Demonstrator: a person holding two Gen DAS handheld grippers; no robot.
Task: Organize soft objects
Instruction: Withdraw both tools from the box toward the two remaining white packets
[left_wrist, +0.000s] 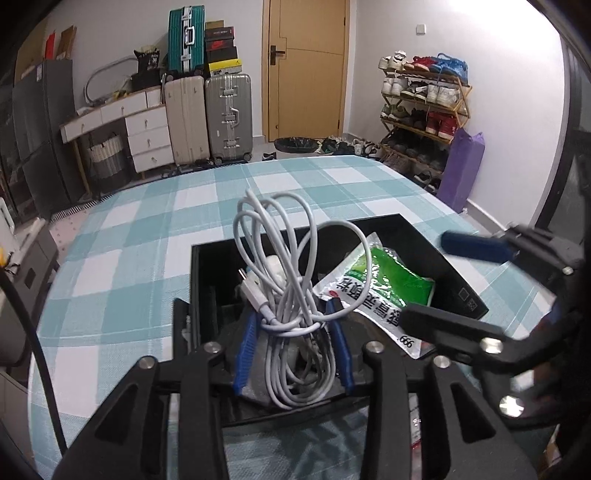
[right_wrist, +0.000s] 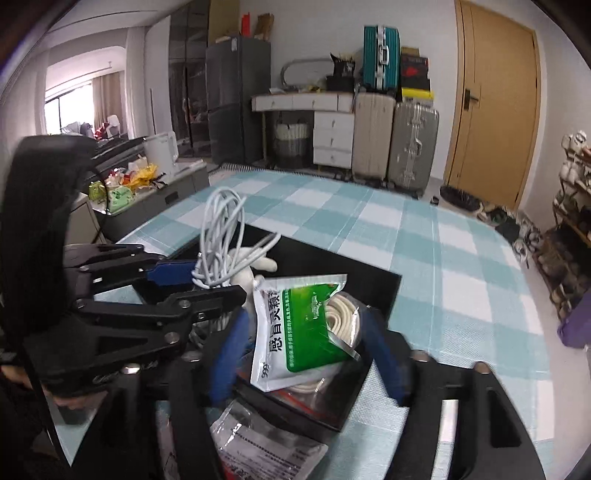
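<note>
A black box (left_wrist: 454, 273) sits on the checked table. My left gripper (left_wrist: 293, 314) is shut on a bundle of white cable (left_wrist: 284, 258) and holds it over the box's left part; the bundle also shows in the right wrist view (right_wrist: 221, 236). A green and white medicine sachet (left_wrist: 380, 284) leans in the box. In the right wrist view my right gripper (right_wrist: 303, 325) is open around that sachet (right_wrist: 299, 325), its blue pads apart on either side. A cream cable coil (right_wrist: 343, 314) lies in the box (right_wrist: 332, 258) behind the sachet.
A clear printed packet (right_wrist: 258, 443) lies at the box's near edge. The teal checked tablecloth (left_wrist: 184, 206) stretches beyond the box. Suitcases (left_wrist: 207, 114), a drawer unit, a door and a shoe rack (left_wrist: 424, 107) stand at the far walls.
</note>
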